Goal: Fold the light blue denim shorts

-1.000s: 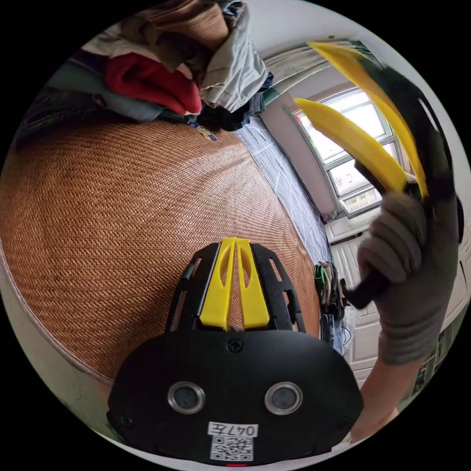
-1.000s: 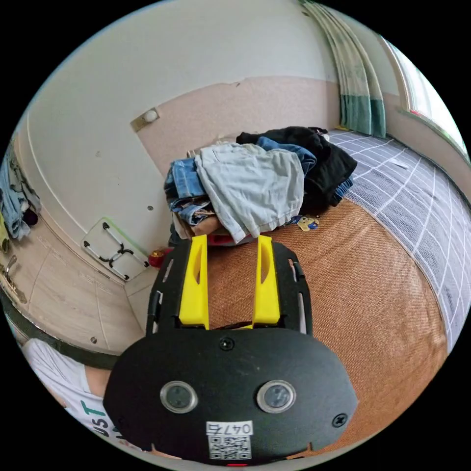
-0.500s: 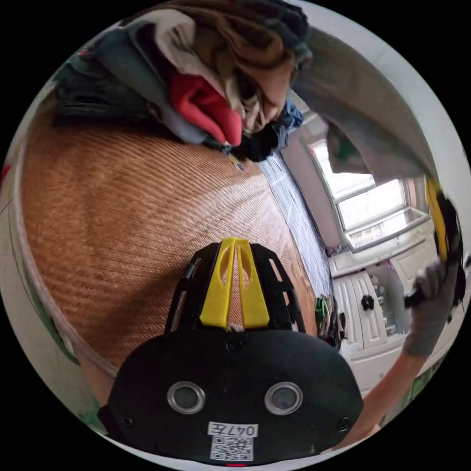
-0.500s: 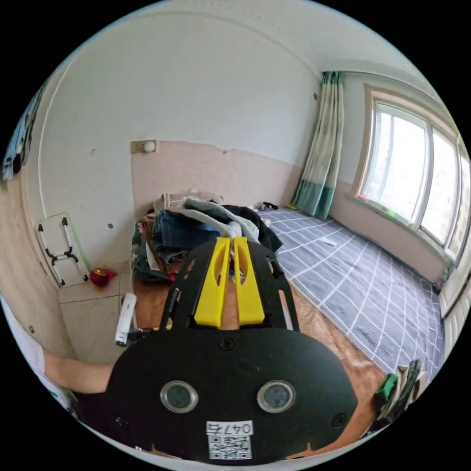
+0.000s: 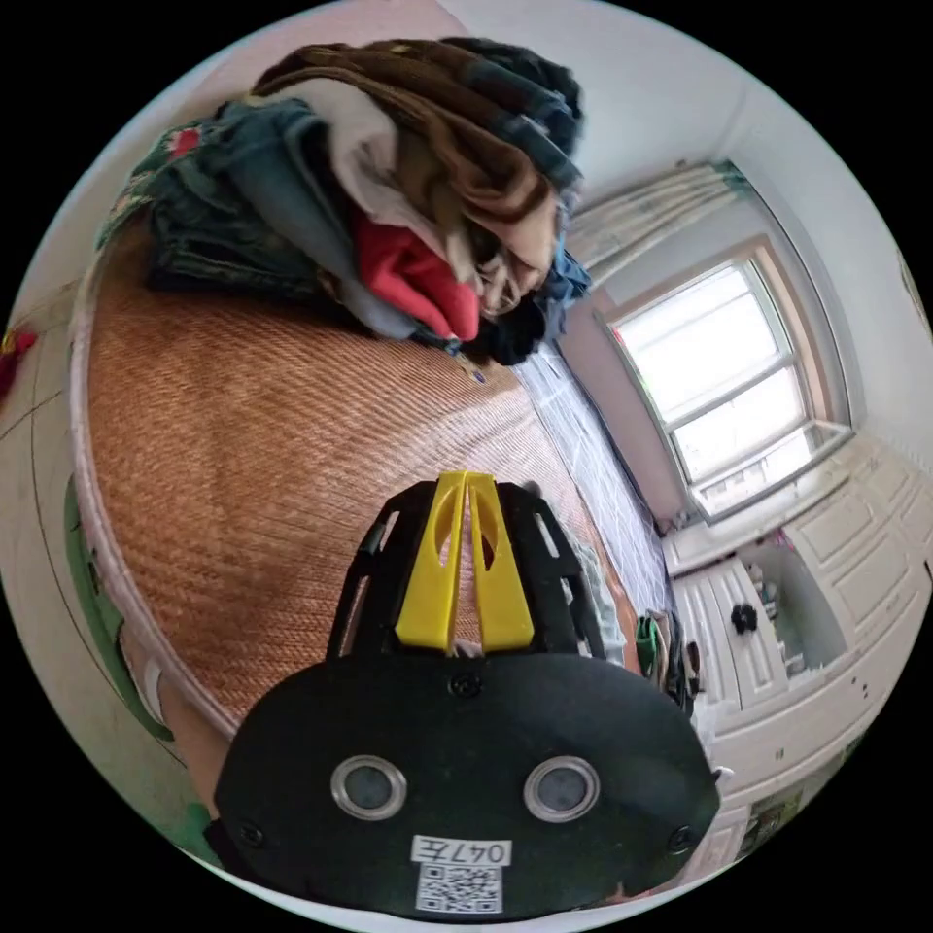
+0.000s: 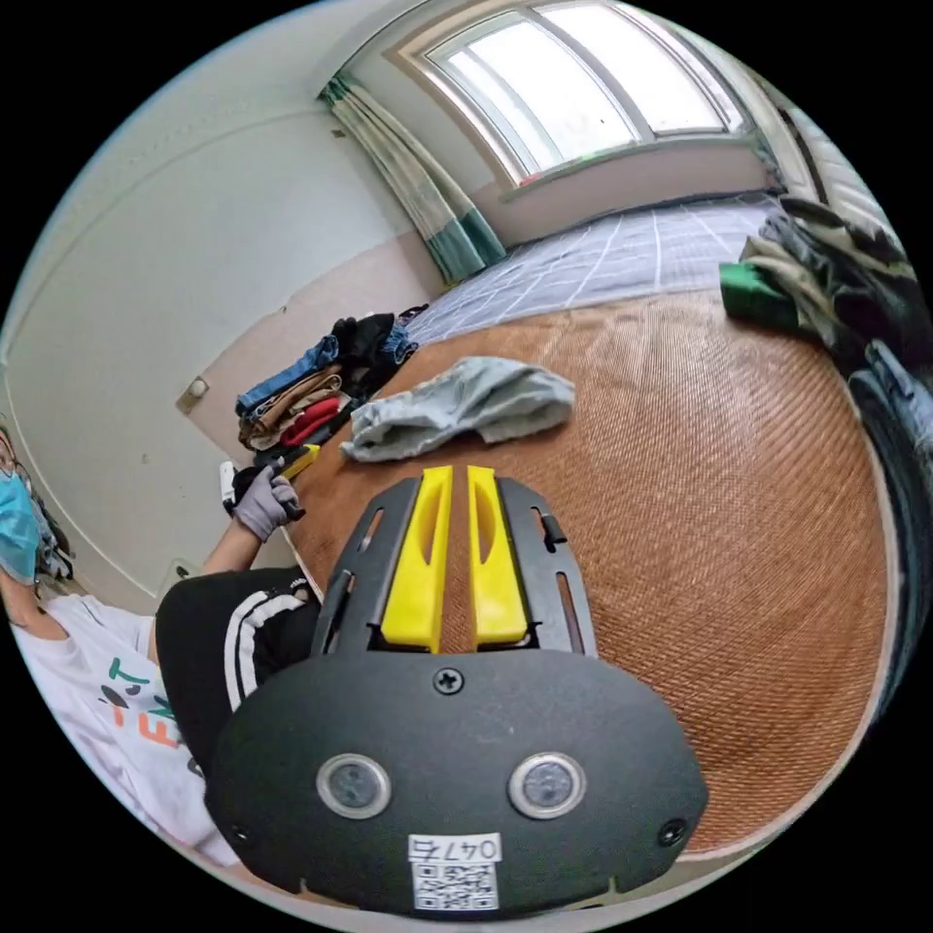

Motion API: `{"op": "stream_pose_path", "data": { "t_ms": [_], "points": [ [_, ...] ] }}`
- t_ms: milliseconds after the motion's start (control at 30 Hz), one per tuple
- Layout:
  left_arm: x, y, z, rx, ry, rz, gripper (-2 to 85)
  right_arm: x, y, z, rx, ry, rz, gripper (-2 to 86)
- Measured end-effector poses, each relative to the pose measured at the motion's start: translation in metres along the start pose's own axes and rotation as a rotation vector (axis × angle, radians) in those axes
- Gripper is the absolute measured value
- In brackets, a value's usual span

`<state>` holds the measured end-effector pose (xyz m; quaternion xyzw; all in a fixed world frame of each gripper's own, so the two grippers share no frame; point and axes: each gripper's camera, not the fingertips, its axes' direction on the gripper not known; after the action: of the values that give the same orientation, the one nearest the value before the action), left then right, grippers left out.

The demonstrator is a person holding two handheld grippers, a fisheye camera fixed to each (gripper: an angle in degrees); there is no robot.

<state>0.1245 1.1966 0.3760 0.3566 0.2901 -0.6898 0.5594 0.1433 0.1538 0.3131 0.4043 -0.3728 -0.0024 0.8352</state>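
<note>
Shorts crumpled on mat, both grippers empty.
Light blue denim shorts (image 6: 465, 405) lie upper centre on woven mat (image 6: 700, 486); left gripper (image 5: 465, 484) and right gripper (image 6: 450, 478) jaws pressed together, holding nothing.

A brown woven mat (image 6: 700, 466) covers the near part of the bed, and beyond it, toward the upper right of the right gripper view, a grey checked sheet (image 6: 622, 258) runs on below the window. The light blue denim shorts (image 6: 462, 403) lie crumpled directly on the mat at the centre-left of that view, apart from a pile of mixed clothes (image 6: 311, 389) at the mat's far left end. More clothes (image 6: 826, 267), one piece green, sit on the mat at the upper right edge.
</note>
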Motion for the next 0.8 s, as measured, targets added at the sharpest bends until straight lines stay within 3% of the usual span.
{"op": "stream_pose_path", "data": {
  "t_ms": [133, 400, 467, 567, 700, 800],
  "points": [
    [0.137, 0.004, 0.047, -0.087, -0.009, 0.228, -0.6, 0.074, 0.055, 0.047, -0.067, -0.277, 0.219, -0.5],
    [0.415, 0.060, 0.162, -0.279, -0.026, 0.735, 9.6, 0.118, 0.088, 0.051, -0.077, -0.257, 0.236, -0.6],
    [0.499, 0.095, 0.207, -0.329, -0.062, 0.864, 15.4, 0.130, 0.098, 0.051, -0.074, -0.275, 0.243, -0.8],
    [0.599, 0.148, 0.272, -0.356, -0.139, 1.042, 17.5, 0.141, 0.109, 0.050, -0.069, -0.285, 0.240, -1.0],
    [0.685, 0.207, 0.366, -0.411, -0.312, 1.161, 16.3, 0.153, 0.120, 0.048, -0.073, -0.282, 0.246, -0.9],
    [0.727, 0.242, 0.425, -0.386, -0.491, 1.228, 7.5, 0.160, 0.128, 0.045, -0.071, -0.278, 0.244, -0.9]
  ]
}}
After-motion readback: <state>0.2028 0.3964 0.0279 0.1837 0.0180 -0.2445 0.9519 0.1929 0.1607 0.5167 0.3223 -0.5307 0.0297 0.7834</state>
